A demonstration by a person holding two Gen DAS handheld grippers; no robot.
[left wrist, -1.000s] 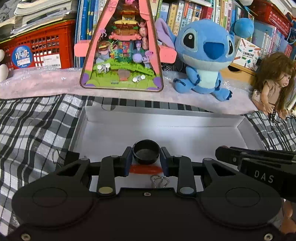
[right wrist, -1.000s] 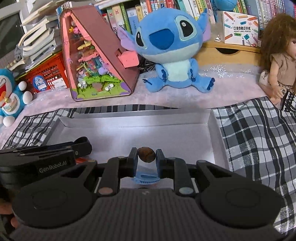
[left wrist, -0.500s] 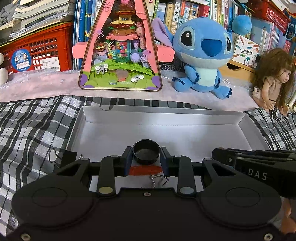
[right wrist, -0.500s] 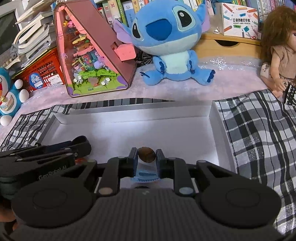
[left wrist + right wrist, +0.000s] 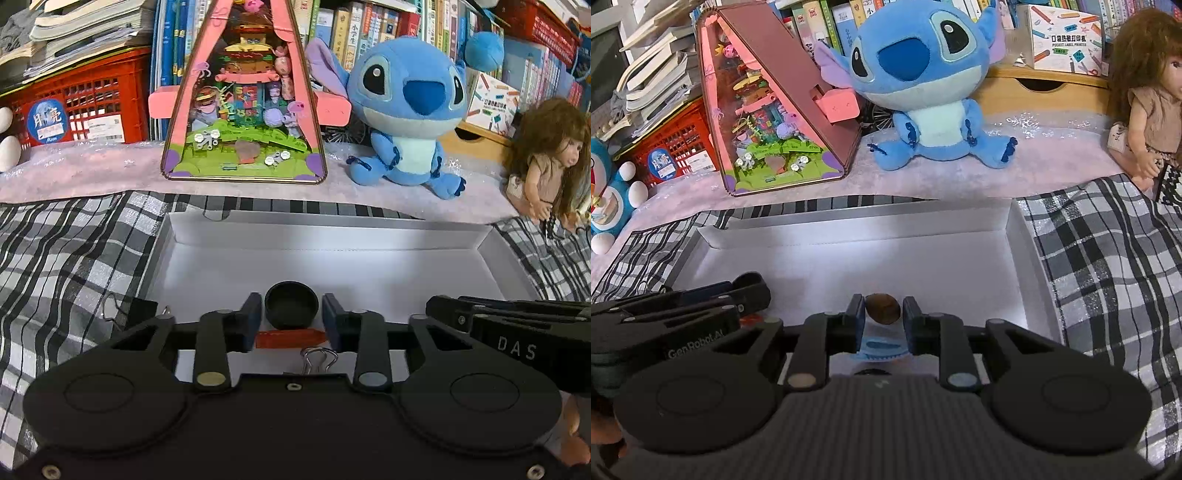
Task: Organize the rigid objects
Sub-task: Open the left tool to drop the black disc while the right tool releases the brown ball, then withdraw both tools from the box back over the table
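Two grippers over the white tray [image 5: 332, 236], jaws just parted: left gripper [image 5: 291, 317] stands clear of the black cap [image 5: 291, 304], right gripper [image 5: 883, 314] clear of the brown nut [image 5: 882, 308], apparently releasing both onto the tray's near floor for sorting

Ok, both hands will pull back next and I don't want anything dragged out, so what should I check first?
1. Left gripper jaws, just been opening, clear of the black round cap between them: ok.
2. Right gripper jaws, just been opening, clear of the brown oval piece between them: ok, gaps slim.
3. Both pieces over the shallow white cardboard box: ok.
4. Pieces resting on its floor: cannot tell.
5. Grippers apart from each other: ok.
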